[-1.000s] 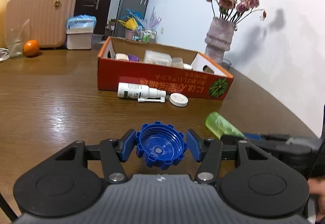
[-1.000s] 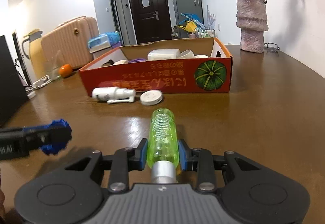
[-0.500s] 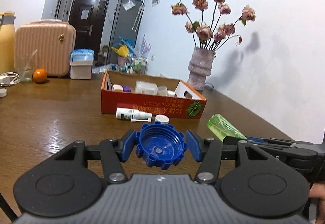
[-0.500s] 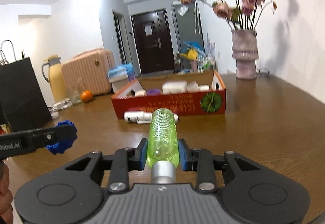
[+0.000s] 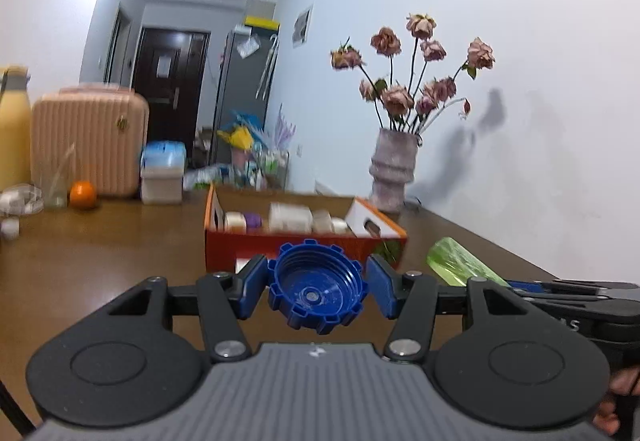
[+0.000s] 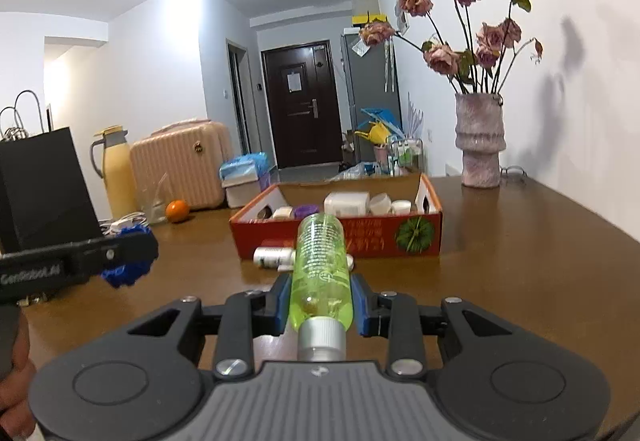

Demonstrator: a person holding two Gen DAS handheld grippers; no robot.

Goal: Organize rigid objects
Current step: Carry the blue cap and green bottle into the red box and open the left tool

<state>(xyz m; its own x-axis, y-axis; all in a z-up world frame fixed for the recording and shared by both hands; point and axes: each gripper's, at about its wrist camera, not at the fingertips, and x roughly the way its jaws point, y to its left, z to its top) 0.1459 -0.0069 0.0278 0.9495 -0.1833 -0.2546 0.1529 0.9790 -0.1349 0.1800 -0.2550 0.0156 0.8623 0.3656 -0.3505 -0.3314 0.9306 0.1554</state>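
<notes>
Blue cap [image 5: 317,289] clamped between the pads of the left gripper [image 5: 316,291], up off the table [image 5: 100,273]. Green bottle [image 6: 322,273] gripped by the right gripper [image 6: 321,305], pointing at the red box [image 6: 400,237] beyond.

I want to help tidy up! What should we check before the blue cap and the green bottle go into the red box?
1. Left tool grips the blue cap: ok.
2. Right tool grips the green bottle: ok.
3. Red box open on top: ok.
4. Free room inside the box: cannot tell, several things are in it already.
5. Way ahead: not ok, a white bottle lies on the table in front of the box.
</notes>
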